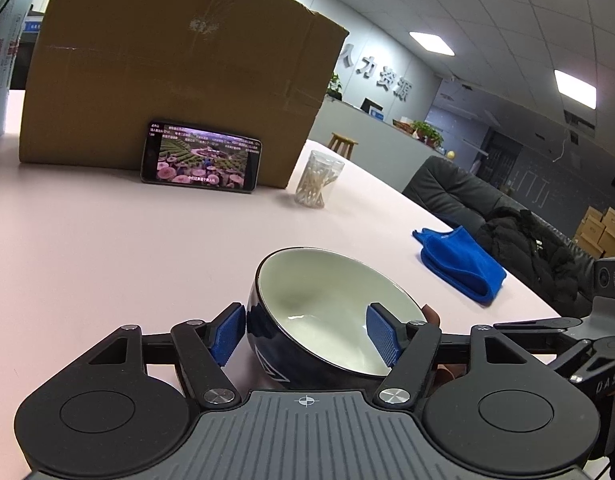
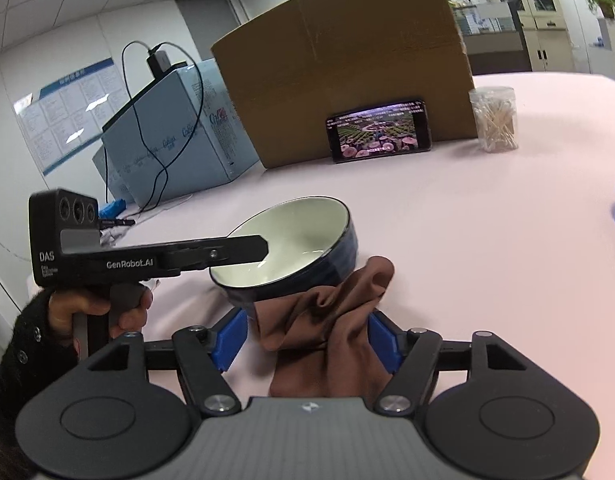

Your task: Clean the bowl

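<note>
**A:** Where's the bowl (image 1: 327, 312)?

**B:** On the pink bench (image 1: 107, 240), tipped over so its white inside faces the left tool (image 1: 306, 320). That tool's jaws stand apart astride the bowl's wall. One blue pad is against the dark outside and the other is inside the rim. I can't tell whether they pinch it.

**A:** And the right tool (image 2: 307, 322)?

**B:** Its jaws are apart. A crumpled brown cloth (image 2: 323, 320) lies between the pads and bunches up against the bowl's underside. The pad on the left of that view is clear of the cloth. The other is at its edge.

**A:** Who holds the left one?

**B:** A hand (image 2: 95, 312) in a dark sleeve, around the grip.

**A:** Edges?

**B:** In the left wrist view the bench's edge runs diagonally on the right. A folded blue cloth (image 1: 459, 264) sits just inside it, apart from the bowl. A dark jacket (image 1: 523, 248) lies on a seat beyond that edge.

**A:** Open room?

**B:** A broad bare stretch lies ahead of the bowl and to its left. At the far side stands a big cardboard box (image 1: 167, 72) with a lit phone (image 1: 201, 158) leaning on it. A clear jar of cotton swabs (image 1: 317, 180) is beside the box's corner. A pale blue carton (image 2: 167, 132) with a trailing black cable stands beside the box.
</note>
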Demonstrator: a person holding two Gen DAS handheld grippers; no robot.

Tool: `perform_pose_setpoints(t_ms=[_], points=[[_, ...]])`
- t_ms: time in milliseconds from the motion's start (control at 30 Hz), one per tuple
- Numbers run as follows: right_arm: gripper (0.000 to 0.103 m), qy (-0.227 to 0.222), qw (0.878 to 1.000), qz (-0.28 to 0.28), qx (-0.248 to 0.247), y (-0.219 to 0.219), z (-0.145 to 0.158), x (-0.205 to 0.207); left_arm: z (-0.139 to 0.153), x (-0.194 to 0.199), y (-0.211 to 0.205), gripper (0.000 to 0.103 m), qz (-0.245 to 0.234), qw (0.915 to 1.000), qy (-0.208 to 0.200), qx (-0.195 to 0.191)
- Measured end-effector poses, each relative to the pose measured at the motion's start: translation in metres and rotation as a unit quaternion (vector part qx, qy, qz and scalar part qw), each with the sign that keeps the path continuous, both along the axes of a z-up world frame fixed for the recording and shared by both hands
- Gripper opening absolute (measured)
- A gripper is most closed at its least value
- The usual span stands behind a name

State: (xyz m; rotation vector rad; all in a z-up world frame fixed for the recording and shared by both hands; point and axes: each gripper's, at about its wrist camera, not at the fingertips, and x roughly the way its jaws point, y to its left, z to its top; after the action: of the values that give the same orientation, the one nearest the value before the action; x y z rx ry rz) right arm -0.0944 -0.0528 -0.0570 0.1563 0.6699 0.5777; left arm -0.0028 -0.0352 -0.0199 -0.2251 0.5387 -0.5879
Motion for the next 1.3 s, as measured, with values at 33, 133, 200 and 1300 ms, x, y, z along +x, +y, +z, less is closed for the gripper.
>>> perform_pose_setpoints(t_ms=[33, 133, 200, 1300], points=[[0.064, 0.0, 1.0, -0.001, -0.009, 0.003, -0.001, 0.001, 0.0, 0.0, 0.001, 0.068, 0.0, 1.0, 0.001, -0.001], [0.047, 0.012, 1.0, 0.0, -0.021, 0.006, -0.007, 0.005, -0.001, 0.0, 0.001, 0.068, -0.001, 1.0, 0.002, -0.001], [0.038, 0.014, 1.0, 0.002, -0.018, 0.005, -0.008, 0.006, -0.001, 0.0, 0.0, 0.069, -0.002, 1.0, 0.001, 0.001], [0.011, 0.0, 0.992, -0.025, 0.12, -0.032, -0.005, 0.025, -0.001, -0.004, -0.003, 0.072, 0.015, 0.9978, -0.024, 0.059]])
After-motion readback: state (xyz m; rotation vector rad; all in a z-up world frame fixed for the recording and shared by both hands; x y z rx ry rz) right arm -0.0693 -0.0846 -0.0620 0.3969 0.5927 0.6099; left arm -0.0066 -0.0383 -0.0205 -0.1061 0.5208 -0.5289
